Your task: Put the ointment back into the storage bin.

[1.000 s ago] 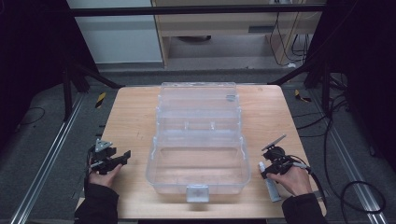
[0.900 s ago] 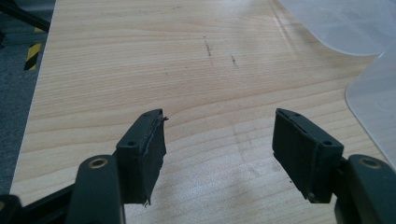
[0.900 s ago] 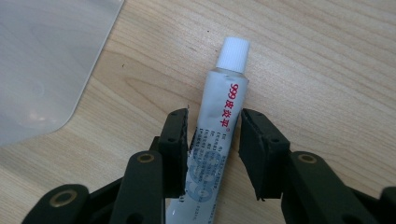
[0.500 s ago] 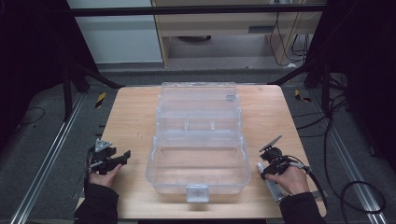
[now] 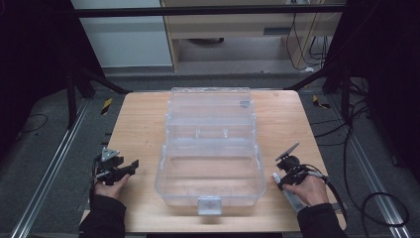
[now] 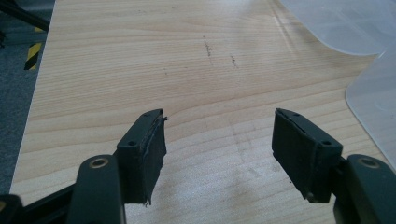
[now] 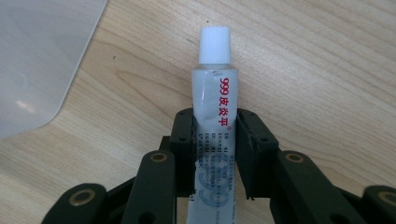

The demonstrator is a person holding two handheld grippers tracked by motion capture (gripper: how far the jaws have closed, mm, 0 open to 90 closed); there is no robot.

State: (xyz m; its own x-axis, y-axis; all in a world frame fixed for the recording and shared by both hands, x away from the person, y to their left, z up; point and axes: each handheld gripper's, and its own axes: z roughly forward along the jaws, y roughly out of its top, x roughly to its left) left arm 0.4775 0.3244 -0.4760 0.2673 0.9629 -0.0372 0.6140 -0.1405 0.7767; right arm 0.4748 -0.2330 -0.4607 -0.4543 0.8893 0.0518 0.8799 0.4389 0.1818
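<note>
My left claw [image 5: 130, 165] sits near the counter's [image 5: 138, 124] left edge, toward the near left corner, its jaws spread wide apart with nothing between them. Ahead of it in the left gripper view lies a broad stretch of bare wood [image 6: 140, 60], open all the way to the far left corner, with the counter's left edge running along that side. Toward the middle, the rounded clear wall of the open plastic case [image 5: 210, 148] closes off my room; the case fills the counter's centre from near edge to far edge, lid laid back.

My right claw [image 7: 215, 140] is clamped on a small white tube [image 7: 214, 112] near the right edge, toward the near right corner, between the case and that edge. The tube's long axis runs straight along my jaws, its ribbed white cap [image 7: 215, 44] pointing away from my hand, over bare wood. Red lettering runs down its side. Its lower end is cut off behind the jaws, and the small grey print is too blurred to read.
</note>
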